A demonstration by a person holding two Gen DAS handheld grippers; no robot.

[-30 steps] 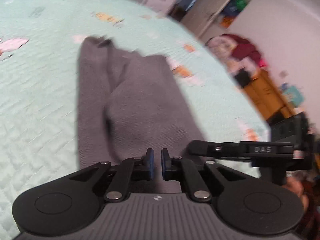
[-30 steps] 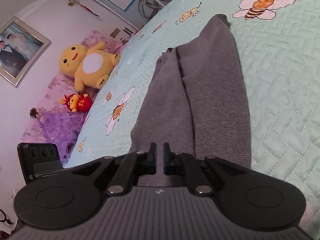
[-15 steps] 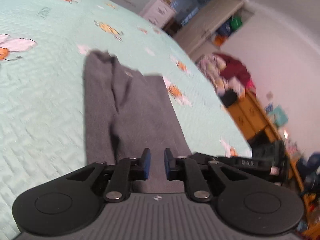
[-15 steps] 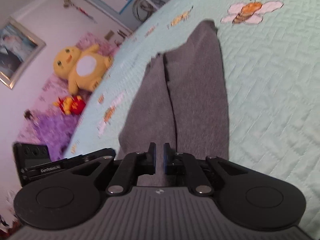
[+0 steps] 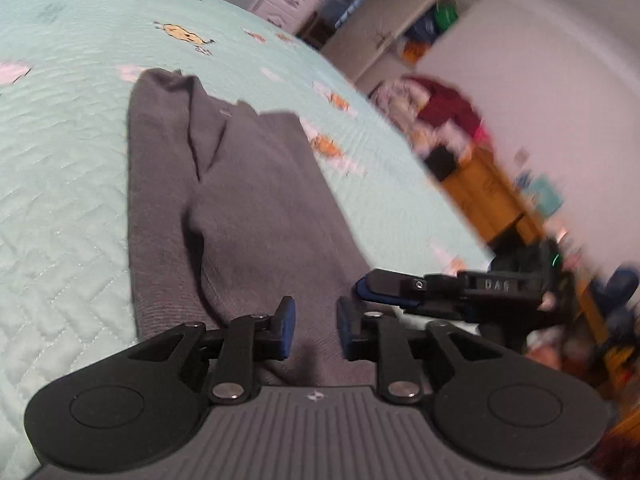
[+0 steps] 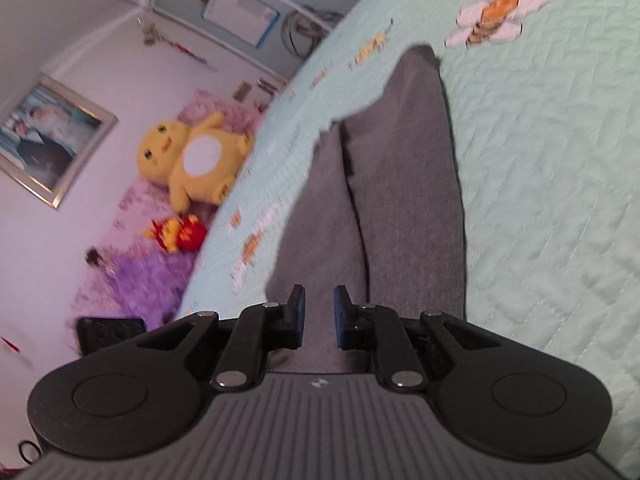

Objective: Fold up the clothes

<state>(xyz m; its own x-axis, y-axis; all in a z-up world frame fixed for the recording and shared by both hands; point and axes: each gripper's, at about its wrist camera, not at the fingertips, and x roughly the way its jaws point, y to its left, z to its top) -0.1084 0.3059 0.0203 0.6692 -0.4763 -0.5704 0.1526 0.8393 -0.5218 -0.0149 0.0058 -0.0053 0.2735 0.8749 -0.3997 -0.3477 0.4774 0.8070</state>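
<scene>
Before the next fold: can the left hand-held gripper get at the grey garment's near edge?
Probably yes: the left hand-held gripper is open just over the grey garment, nothing between.

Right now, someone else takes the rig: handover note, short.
Left gripper: fingers open, nothing between them, over the near end of the grey knit garment.
Right gripper: open too, empty, at the same end beside it.
The garment lies lengthwise on the mint quilted bedspread, folded into a long narrow strip.
Left: probably regrip the near end and fold it toward the far end.
</scene>
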